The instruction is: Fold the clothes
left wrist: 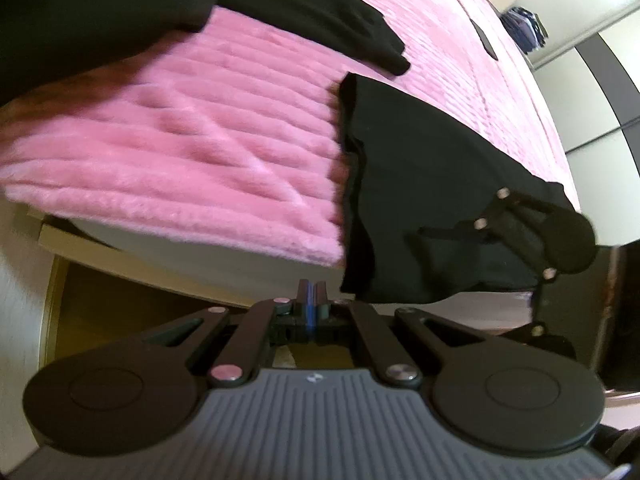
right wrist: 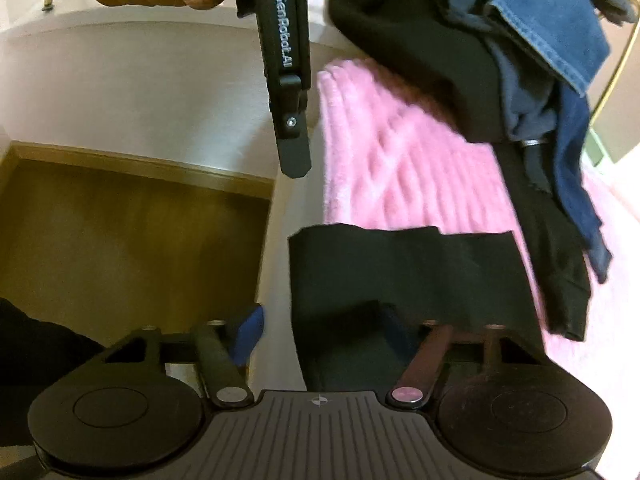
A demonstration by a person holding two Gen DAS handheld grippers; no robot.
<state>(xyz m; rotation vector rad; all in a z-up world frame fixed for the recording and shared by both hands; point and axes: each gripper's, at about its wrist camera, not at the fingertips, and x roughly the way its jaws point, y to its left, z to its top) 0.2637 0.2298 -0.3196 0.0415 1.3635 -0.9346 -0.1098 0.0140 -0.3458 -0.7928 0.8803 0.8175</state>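
A bed carries a ribbed pink blanket. A folded black garment hangs over the bed's near edge; a black sweater and a pile of clothes lie farther in.

We note a bed covered by a ribbed pink blanket, its pale frame above a brown wooden floor. A white wall and grey-panelled wardrobe stand beyond, evenly lit.
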